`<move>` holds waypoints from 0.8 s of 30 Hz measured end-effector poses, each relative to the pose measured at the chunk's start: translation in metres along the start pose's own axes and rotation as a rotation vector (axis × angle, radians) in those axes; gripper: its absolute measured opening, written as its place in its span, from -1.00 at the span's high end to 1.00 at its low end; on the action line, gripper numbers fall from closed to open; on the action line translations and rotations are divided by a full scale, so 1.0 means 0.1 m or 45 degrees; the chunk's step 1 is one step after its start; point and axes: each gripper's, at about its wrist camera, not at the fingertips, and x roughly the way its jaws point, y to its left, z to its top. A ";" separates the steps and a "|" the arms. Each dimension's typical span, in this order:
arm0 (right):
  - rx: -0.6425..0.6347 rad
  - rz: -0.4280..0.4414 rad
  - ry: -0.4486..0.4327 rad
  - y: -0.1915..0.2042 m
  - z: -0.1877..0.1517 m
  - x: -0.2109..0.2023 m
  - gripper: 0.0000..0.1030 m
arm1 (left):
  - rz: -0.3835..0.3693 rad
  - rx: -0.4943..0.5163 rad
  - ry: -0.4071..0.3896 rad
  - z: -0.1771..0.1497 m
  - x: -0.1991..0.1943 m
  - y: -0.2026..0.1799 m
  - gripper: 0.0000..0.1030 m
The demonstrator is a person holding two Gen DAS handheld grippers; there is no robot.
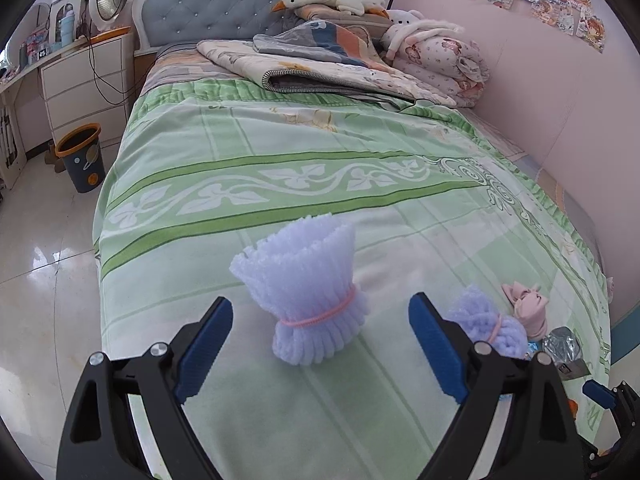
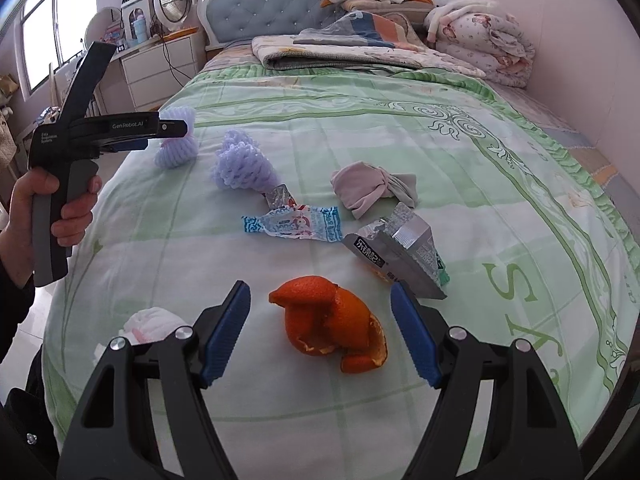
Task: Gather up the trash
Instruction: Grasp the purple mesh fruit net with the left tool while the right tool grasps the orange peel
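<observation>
A purple foam fruit net (image 1: 308, 292) tied with a pink band stands on the green bedspread, just ahead of and between the open fingers of my left gripper (image 1: 320, 316). A second purple net (image 1: 484, 326) lies to its right. In the right wrist view an orange peel (image 2: 332, 322) lies between the open fingers of my right gripper (image 2: 320, 302). Beyond it lie a blue and white wrapper (image 2: 296, 226), a silver foil packet (image 2: 400, 256), a pink cloth (image 2: 372, 188) and both nets (image 2: 240, 168). My left gripper (image 2: 182, 130) shows there at the far net (image 2: 176, 152).
A grey and orange waste bin (image 1: 82, 156) stands on the tiled floor left of the bed. A crumpled white tissue (image 2: 154, 324) lies near the bed's left edge. Folded quilts (image 1: 340, 72) and a plush goose (image 1: 332, 0) fill the head of the bed. A pink wall runs along the right.
</observation>
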 end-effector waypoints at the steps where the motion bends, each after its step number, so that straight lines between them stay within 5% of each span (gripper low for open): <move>1: -0.001 -0.004 0.008 -0.01 0.00 0.04 -0.35 | 0.000 -0.001 0.005 0.01 0.03 0.00 -0.67; 5: 0.015 -0.001 0.040 -0.06 0.01 0.17 -0.31 | -0.012 0.001 0.021 0.03 0.18 0.01 -0.66; 16: 0.056 0.000 0.103 -0.08 -0.03 0.44 0.14 | -0.066 -0.024 0.017 0.03 0.32 0.06 -0.03; 24: 0.069 -0.008 0.073 -0.06 -0.03 0.38 0.33 | -0.105 -0.080 -0.022 0.05 0.24 0.12 0.04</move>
